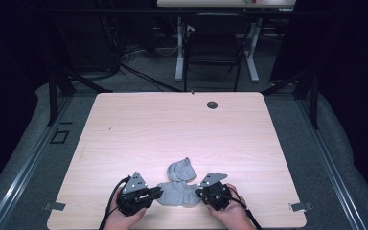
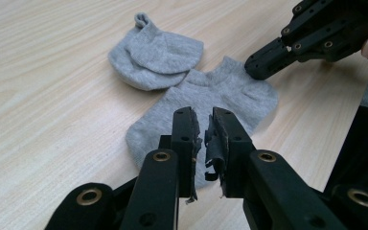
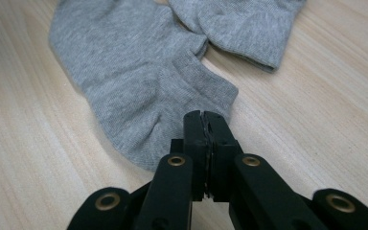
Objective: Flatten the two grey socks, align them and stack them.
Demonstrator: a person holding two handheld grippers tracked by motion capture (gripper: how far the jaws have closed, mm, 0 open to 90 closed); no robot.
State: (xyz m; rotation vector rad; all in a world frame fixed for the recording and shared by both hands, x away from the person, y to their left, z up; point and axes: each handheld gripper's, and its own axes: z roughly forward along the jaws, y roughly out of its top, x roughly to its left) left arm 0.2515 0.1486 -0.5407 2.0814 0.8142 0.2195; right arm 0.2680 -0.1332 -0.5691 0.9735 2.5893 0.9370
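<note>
— Any writing, labels or numbers you can read from your end?

— None that I can make out. The two grey socks (image 2: 206, 96) carry no print or brand I can see, the grippers show plain black links and brass rivets, and the wooden table (image 1: 172, 124) is unmarked.

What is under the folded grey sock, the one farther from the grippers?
The folded sock lies on the table, its near edge overlapping the flat sock. Anything beneath it is covered.
</note>
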